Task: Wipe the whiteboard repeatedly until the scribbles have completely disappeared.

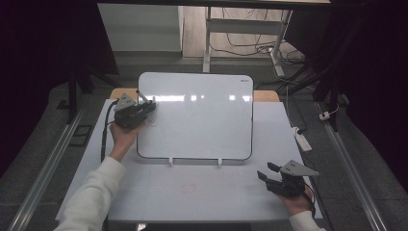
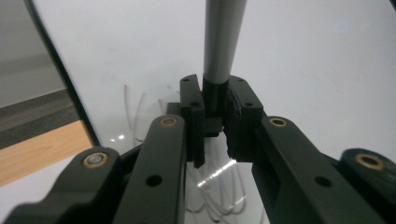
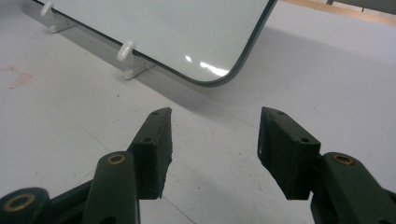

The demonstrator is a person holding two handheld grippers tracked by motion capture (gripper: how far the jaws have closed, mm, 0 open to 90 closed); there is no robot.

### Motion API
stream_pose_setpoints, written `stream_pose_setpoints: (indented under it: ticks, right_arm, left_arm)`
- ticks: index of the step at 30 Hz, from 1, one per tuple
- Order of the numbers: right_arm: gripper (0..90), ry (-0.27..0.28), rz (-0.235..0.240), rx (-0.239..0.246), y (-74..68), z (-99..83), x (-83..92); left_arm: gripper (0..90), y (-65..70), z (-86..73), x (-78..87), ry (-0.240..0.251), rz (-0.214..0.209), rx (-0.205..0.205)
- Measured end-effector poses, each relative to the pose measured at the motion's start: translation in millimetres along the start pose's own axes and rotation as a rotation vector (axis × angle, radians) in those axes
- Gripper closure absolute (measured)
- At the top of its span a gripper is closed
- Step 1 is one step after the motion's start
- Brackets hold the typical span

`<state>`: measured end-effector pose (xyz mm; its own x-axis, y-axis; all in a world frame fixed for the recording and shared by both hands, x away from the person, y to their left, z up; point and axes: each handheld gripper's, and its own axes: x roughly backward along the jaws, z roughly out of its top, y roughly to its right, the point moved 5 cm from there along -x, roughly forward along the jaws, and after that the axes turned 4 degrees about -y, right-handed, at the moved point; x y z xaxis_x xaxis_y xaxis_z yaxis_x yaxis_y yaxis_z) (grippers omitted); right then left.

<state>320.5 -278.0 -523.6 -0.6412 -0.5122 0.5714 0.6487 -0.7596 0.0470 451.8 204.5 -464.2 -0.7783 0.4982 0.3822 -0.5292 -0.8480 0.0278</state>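
A white glass board (image 1: 197, 115) leans on small white stands (image 1: 170, 162) in the middle of the table. My left gripper (image 1: 144, 107) is at the board's upper left edge, shut on a grey marker (image 2: 223, 42) that points at the board face (image 2: 303, 60). Faint pen strokes (image 2: 140, 112) show on the board beside the jaws. My right gripper (image 1: 268, 172) rests low at the table's front right, open with nothing between its fingers (image 3: 156, 149); the board's lower corner (image 3: 224, 77) and a stand (image 3: 128, 51) lie ahead of it.
The table (image 1: 192, 192) is white with a wooden strip (image 1: 267, 95) behind the board. A faint red smear (image 3: 18, 77) marks the tabletop. A power strip (image 1: 302, 138) and cables lie on the floor to the right. A desk frame (image 1: 208, 38) stands beyond.
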Motion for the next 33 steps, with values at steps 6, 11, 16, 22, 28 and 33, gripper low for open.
stream_pose_setpoints:
  ticks: [6,11,16,22,28,33]
  right_arm:
    - [44.8,0.014,-0.005,0.001,-0.8,3.5,3.5]
    - [44.8,0.003,0.008,0.0,-1.7,0.2,0.3]
    - [44.8,0.002,0.005,0.003,-2.4,1.4,-1.3]
    - [44.8,0.01,0.013,0.006,-4.6,4.5,-1.0]
    - [44.8,0.001,0.022,0.009,-5.3,1.8,-3.5]
    - [44.8,0.004,0.017,0.005,-4.2,2.8,-2.7]
  left_arm:
    - [77.7,-27.9,8.6,8.0,0.012,0.033,0.092]
    - [77.7,9.4,-16.6,4.5,-0.031,-0.046,0.004]
    - [77.7,-8.9,-4.0,7.7,0.009,0.016,0.04]
    - [77.8,-27.3,12.4,4.8,0.026,0.032,0.074]
    - [77.7,2.3,0.2,-2.6,-0.012,-0.026,-0.001]
    - [77.7,-15.2,16.3,-2.4,0.021,0.027,0.047]
